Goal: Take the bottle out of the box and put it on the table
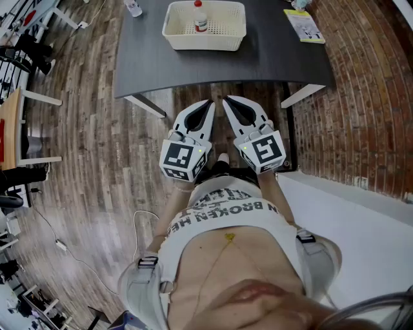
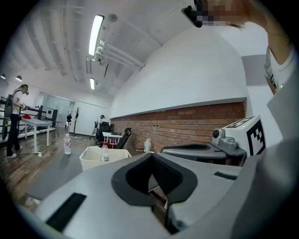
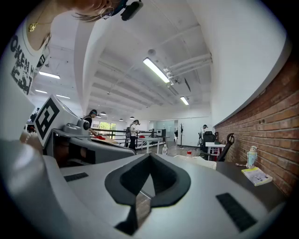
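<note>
**K:** claw status?

**Me:** Left claw (image 1: 208, 103) is sitting pressed together, with nothing between the jaws. Right claw (image 1: 226, 100) is doing the same: jaws meeting, empty. I'm holding both side by side, roughly level, tips aiming toward the box (image 1: 173, 33).

**K:** where, relative to the box?

**Me:** Both are hanging well short of the box on its near side. They're off the table (image 1: 277, 61) edge, over the wood floor (image 1: 97, 129), and touching nothing.

**K:** bottle?

**Me:** The bottle (image 1: 201, 19) is standing upright inside the box, red cap up, toward the box's far wall. A second bottle (image 1: 133, 8) is standing on the table left of the box. A booklet (image 1: 304, 26) is lying right of the box. Neither is looking relevant to this job.

**K:** which step?

**Me:** I'm reading this as the very start, with the approach not yet begun. The next move is calling for one claw going forward past the box's near wall. Its jaws should be spreading before it's coming down, then closing round the bottle. On the lift I'd be watching for the bottle clipping the box rim.
</note>
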A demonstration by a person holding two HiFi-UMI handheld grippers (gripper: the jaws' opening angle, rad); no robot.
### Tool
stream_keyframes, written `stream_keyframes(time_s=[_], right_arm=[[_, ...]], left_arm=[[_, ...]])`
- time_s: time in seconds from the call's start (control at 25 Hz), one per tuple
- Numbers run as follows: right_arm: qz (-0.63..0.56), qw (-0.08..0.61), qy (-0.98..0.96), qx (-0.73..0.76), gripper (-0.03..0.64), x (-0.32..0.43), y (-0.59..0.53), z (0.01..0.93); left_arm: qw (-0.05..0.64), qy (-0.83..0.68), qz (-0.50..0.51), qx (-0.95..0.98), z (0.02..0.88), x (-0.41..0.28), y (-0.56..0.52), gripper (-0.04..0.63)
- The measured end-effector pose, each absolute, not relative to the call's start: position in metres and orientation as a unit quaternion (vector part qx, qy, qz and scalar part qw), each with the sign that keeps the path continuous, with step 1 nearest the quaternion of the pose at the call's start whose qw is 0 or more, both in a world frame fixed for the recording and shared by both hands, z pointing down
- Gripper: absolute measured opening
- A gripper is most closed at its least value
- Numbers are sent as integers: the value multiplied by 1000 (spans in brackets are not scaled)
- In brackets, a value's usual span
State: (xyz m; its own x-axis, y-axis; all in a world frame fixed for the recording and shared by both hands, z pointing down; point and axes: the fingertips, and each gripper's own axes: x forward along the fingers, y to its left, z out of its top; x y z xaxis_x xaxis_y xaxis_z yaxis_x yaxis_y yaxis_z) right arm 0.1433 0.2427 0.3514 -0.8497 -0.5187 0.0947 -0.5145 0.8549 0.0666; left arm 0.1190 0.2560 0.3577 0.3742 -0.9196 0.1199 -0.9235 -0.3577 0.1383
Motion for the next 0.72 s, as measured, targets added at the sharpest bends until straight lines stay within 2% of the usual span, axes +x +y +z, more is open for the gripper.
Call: stream_keyframes(time_s=[0.2,0.72], right_arm=[[-15,33,-964,264,9,150,244,349],[-10,37,-967,251,9,146,235,356]], left_arm=[[91,-566,8,819,361,124,257,6],[87,-582,-5,808,359,116,250,6]])
